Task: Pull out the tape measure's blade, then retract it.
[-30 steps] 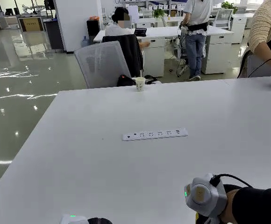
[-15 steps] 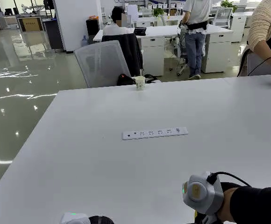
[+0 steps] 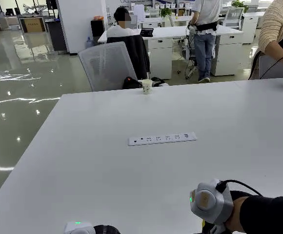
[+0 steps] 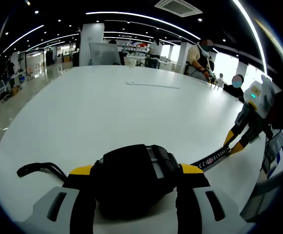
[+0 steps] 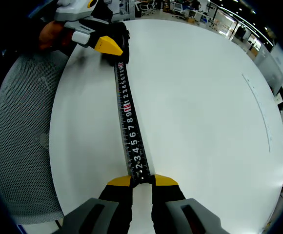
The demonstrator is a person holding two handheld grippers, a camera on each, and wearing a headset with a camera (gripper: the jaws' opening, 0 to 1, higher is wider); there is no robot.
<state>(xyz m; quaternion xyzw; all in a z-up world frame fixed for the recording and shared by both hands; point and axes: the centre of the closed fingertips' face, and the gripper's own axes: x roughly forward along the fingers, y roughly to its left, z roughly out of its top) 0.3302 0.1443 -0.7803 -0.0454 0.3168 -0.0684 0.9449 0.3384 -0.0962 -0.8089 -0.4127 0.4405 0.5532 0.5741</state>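
The left hand-held gripper (image 4: 136, 170) has its yellow-tipped jaws clamped on the tape measure's black case (image 4: 131, 187), above the white tabletop (image 4: 107, 107). The right hand-held gripper (image 5: 142, 181) is closed on the end of the blade (image 5: 128, 117), which stretches between the two. In the head view neither has noticeably moved since half a second ago. The blade's scale reads 2, 3, 4, 5 outward from the right jaws.
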